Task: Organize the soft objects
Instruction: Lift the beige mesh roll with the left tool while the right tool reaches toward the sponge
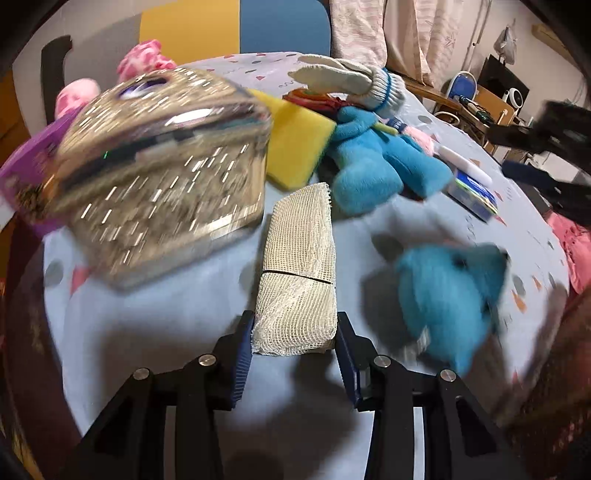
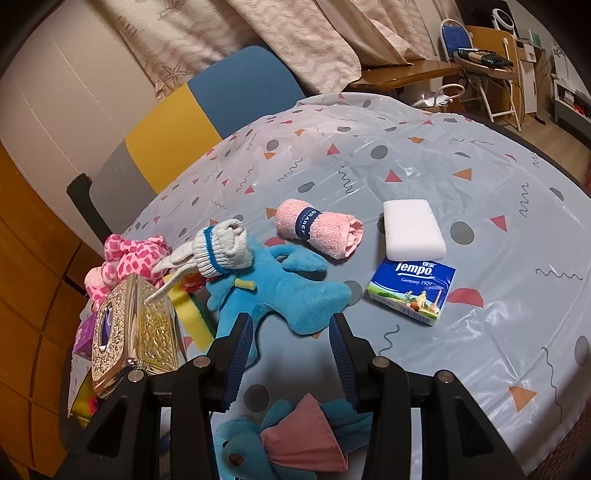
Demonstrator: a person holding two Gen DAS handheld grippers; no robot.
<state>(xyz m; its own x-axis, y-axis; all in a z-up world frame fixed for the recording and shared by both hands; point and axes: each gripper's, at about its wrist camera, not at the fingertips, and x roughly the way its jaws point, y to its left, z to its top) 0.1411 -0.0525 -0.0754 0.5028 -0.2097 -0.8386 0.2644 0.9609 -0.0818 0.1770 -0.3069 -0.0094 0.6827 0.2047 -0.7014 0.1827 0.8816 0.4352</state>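
- Soft things lie scattered over a surface [image 2: 424, 162] covered with a pale blue cloth printed with triangles, dots and squiggles.
- Left tongs [image 1: 294, 334] hold the near end of a cream mesh roll [image 1: 301, 266]; both blue pads press its sides, and the roll runs away from them across the cloth.
- Beside the roll on its left stands a glittery gold box [image 1: 162, 184], blurred; on its right lies a blue plush toy [image 1: 450, 295], also blurred.
- Beyond the roll are a yellow sponge [image 1: 295, 147], a second blue plush [image 1: 369, 166] and a white knit glove [image 1: 343, 79] resting on top of it.
- Right tongs [image 2: 289, 328] hang partly apart with nothing between the pads, above the cloth, just short of the larger blue plush's [image 2: 288, 291] legs.
- In the right wrist view, a blue toy with a pink patch [image 2: 295, 439] lies under those tongs, near the lower edge.
- Farther out sit a rolled pink towel [image 2: 319, 229], a white foam block [image 2: 413, 229] and a blue tissue pack [image 2: 412, 291], each apart from the others.
- Open cloth stretches to the right and far side of the surface; the left edge is crowded, with a pink spotted toy [image 2: 129, 258] there.
- Behind stand a chair [image 2: 192, 122] in yellow, blue and grey, pale curtains [image 2: 295, 33] and a folding chair [image 2: 476, 62].
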